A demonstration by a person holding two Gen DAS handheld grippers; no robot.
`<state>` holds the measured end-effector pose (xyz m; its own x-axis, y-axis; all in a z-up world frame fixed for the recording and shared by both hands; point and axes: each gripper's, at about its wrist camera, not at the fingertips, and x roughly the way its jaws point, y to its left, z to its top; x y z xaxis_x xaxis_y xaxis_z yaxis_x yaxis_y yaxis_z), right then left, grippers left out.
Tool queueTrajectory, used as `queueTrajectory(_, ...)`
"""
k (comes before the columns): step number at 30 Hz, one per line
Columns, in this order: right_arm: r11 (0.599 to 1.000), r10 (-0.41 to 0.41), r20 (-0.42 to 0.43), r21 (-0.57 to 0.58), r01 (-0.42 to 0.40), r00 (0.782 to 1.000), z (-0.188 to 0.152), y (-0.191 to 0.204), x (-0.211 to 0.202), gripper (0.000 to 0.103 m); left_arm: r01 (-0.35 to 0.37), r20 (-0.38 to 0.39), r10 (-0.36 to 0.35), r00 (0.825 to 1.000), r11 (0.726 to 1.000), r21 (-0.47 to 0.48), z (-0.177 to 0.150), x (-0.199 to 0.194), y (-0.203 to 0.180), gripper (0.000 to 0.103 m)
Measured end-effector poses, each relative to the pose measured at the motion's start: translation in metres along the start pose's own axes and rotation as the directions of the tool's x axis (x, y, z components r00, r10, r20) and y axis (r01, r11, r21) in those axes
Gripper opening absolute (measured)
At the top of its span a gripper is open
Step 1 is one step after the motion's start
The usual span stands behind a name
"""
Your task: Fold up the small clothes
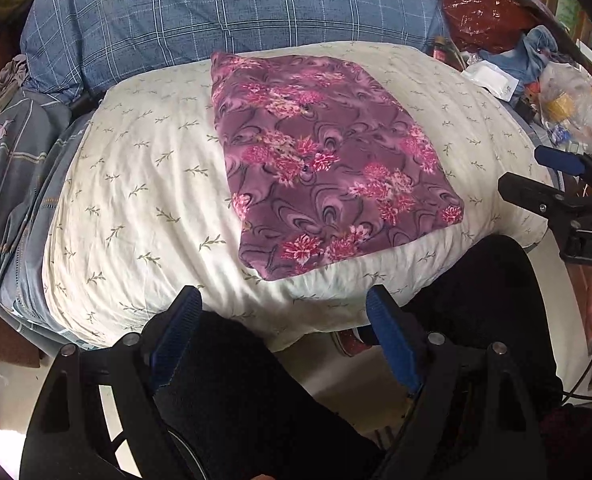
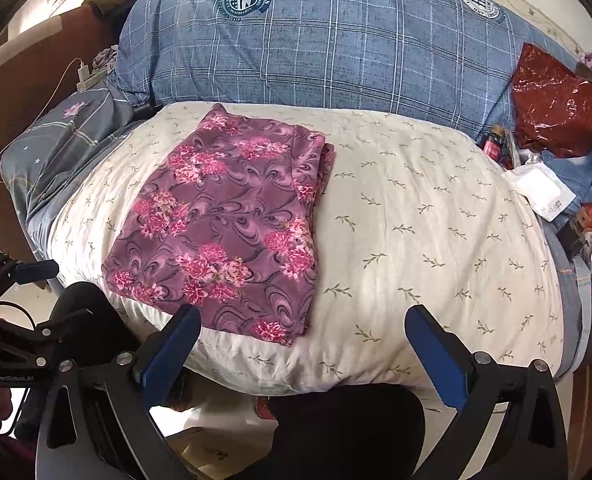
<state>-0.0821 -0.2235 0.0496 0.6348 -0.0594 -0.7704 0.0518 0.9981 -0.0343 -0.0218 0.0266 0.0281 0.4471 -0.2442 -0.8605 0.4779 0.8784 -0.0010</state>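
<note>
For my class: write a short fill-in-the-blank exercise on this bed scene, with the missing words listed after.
1. The folded floral garment lies on the ____ quilt.
2. Behind that quilt sits a ____ plaid pillow.
3. The left gripper has its jaws ____.
4. The right gripper holds ____.

Missing words: white; blue; open; nothing

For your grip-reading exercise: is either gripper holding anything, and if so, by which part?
Nothing is held. The left gripper and right gripper both stand open and empty, short of the folded purple floral garment, which lies untouched on the cream quilt.
</note>
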Motion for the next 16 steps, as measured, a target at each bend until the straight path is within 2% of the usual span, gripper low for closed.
queueTrajectory(5,0.999,-0.014,0.012,0.03,0.013,1.0,-0.002,-0.012,-0.006,0.103,0.007,-0.003,-0.007,1.0,1.0,0.021,0.003,0.003,-0.008,0.085)
queueTrajectory(9,0.998,-0.015,-0.01,0.06,0.015,1.0,-0.005,-0.021,0.001,0.103,0.023,-0.014,-0.022,1.0,0.999,0.03,0.007,0.009,-0.014,0.085)
queueTrajectory(16,0.995,-0.006,-0.03,0.095,0.009,1.0,-0.004,-0.029,0.011,0.103,0.004,-0.011,-0.004,1.0,0.999,0.034,0.019,0.015,-0.02,0.085)
